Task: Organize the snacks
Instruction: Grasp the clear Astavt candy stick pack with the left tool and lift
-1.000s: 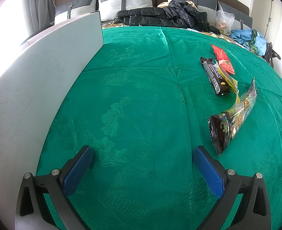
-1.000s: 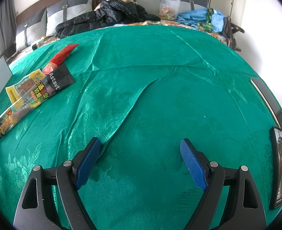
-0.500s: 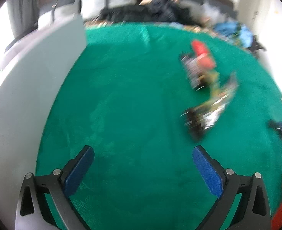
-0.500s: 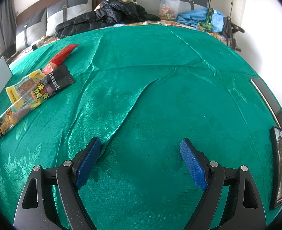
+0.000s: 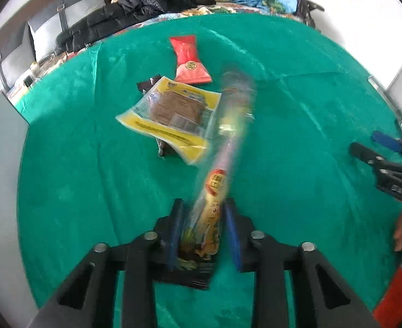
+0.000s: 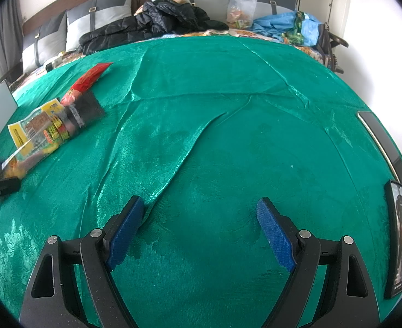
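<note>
Left wrist: fingers (image 5: 177,227) just closed, clamping the long snack packet's (image 5: 223,164) near end.

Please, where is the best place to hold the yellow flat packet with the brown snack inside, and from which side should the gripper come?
Probably the yellow flat packet is best gripped by its thin near corner, coming low from the camera's side. That corner overhangs the dark bar beneath, so a finger may slide under it. The left gripper has just been closing on the long snack pack; the right gripper is open.
</note>
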The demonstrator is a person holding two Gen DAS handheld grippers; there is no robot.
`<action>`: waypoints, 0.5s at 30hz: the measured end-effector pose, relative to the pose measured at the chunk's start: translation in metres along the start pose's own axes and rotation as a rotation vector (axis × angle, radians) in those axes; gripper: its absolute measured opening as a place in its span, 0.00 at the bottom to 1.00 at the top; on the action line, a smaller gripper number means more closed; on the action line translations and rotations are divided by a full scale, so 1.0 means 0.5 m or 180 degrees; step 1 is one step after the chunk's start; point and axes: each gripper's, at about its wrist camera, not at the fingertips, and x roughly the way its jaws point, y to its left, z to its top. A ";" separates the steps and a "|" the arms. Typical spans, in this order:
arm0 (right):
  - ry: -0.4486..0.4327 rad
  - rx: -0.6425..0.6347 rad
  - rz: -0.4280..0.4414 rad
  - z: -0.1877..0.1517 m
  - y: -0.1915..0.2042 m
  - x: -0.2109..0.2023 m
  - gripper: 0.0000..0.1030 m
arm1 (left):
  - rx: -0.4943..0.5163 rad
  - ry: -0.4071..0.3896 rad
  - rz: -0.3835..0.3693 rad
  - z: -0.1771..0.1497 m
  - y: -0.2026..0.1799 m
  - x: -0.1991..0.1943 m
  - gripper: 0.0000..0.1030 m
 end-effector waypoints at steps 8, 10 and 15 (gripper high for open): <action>0.0002 -0.0001 -0.0001 0.000 0.000 0.000 0.84 | -0.0139 -0.0048 -0.0325 -0.170 -0.013 -0.140 0.11; 0.0003 0.0000 0.0000 0.000 0.001 -0.001 0.84 | -0.0175 -0.0064 -0.0270 -0.213 -0.007 -0.164 0.11; 0.0002 -0.0001 -0.0002 0.000 0.001 0.000 0.84 | -0.0288 -0.0052 -0.0001 -0.252 0.030 -0.168 0.44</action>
